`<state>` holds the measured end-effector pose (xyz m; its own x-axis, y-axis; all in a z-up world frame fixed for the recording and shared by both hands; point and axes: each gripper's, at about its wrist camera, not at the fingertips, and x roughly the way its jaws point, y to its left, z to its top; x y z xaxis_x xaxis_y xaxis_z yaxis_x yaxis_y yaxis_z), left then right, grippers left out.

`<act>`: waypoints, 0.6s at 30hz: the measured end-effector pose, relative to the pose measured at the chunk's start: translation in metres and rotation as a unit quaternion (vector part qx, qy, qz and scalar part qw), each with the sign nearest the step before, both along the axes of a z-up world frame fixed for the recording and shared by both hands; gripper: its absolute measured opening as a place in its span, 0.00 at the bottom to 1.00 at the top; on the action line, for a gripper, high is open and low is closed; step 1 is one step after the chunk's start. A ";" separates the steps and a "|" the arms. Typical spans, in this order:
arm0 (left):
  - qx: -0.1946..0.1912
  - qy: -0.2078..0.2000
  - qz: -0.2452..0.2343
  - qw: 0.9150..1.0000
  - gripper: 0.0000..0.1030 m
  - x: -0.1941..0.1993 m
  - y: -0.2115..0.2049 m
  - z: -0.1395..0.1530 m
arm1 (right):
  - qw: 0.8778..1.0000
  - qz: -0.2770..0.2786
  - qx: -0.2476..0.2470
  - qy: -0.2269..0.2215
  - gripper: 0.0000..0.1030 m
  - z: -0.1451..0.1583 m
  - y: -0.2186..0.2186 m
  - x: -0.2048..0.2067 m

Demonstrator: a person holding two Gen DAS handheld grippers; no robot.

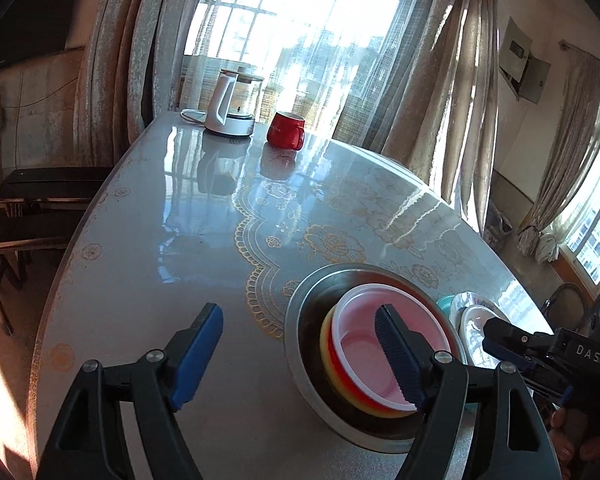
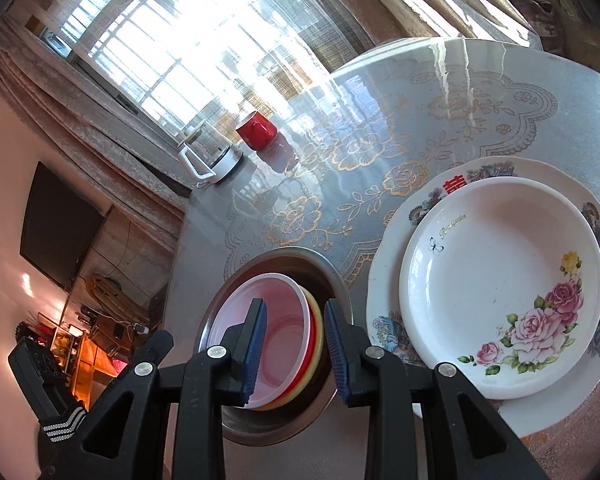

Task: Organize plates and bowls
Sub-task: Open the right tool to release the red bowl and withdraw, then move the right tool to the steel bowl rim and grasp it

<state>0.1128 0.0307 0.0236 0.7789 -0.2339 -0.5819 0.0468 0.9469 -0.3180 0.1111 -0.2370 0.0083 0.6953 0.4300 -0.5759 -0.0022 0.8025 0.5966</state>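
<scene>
Left wrist view first: the left gripper is seen spread wide, with nothing held between its blue pads. Its left pad hangs over bare table; its right pad is in front of the pink bowl. Far back on the table a white kettle is seen, and a red mug just to its right. Nearer, a steel bowl is set upright with its mouth facing up. Inside it a yellow bowl, a red bowl and the pink bowl are nested, one in the next. At the right edge the right gripper is seen reaching over the white plates.

Right wrist view, from left to right: the kettle and mug are seen far off. The steel bowl with the stacked bowls is close, right behind the right gripper. That gripper is partly open, and the stack's rim is seen in the gap, but whether it is touched cannot be told. To the right, a rose plate is laid flat on a bigger patterned plate, just beside the steel bowl.
</scene>
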 end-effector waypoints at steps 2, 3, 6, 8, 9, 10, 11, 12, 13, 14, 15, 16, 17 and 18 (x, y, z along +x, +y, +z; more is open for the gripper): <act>0.000 0.006 0.006 1.000 0.84 -0.002 0.004 -0.004 | 1.000 -0.001 0.001 0.004 0.30 -0.003 -0.003 -0.002; -0.003 0.010 0.008 1.000 0.84 -0.003 0.006 -0.006 | 1.000 -0.002 0.002 0.007 0.30 -0.005 -0.003 -0.003; -0.011 0.026 0.011 1.000 0.85 -0.004 0.011 -0.013 | 1.000 -0.002 0.002 0.013 0.30 -0.009 -0.006 -0.006; -0.012 0.034 0.012 0.999 0.86 -0.005 0.012 -0.017 | 1.000 -0.002 0.002 0.020 0.30 -0.011 -0.007 -0.008; -0.012 0.038 0.013 0.999 0.86 -0.006 0.012 -0.019 | 1.000 -0.003 0.003 0.024 0.30 -0.012 -0.006 -0.008; -0.013 0.040 0.012 0.999 0.86 -0.006 0.012 -0.020 | 1.000 -0.002 0.003 0.026 0.31 -0.014 -0.007 -0.009; -0.013 0.042 0.011 0.999 0.86 -0.007 0.012 -0.022 | 1.000 -0.001 0.003 0.029 0.31 -0.015 -0.007 -0.010; -0.013 0.043 0.010 0.999 0.86 -0.008 0.012 -0.023 | 0.999 0.000 0.003 0.032 0.31 -0.017 -0.006 -0.011; -0.012 0.044 0.008 0.999 0.86 -0.009 0.012 -0.024 | 0.999 0.002 0.002 0.034 0.32 -0.018 -0.006 -0.012; -0.013 0.043 0.006 0.999 0.86 -0.009 0.012 -0.025 | 0.999 0.005 0.001 0.037 0.32 -0.020 -0.004 -0.013; -0.013 0.043 0.004 0.999 0.85 -0.011 0.011 -0.026 | 0.999 0.007 -0.001 0.041 0.32 -0.022 -0.003 -0.013; -0.015 0.043 0.004 0.999 0.83 -0.011 0.012 -0.027 | 0.999 0.008 -0.002 0.046 0.32 -0.024 -0.002 -0.013; -0.019 0.042 0.004 0.999 0.80 -0.012 0.012 -0.028 | 0.999 0.009 0.000 0.051 0.33 -0.026 -0.001 -0.014; -0.025 0.043 0.003 0.999 0.74 -0.012 0.013 -0.028 | 0.998 0.013 0.003 0.053 0.33 -0.028 0.000 -0.013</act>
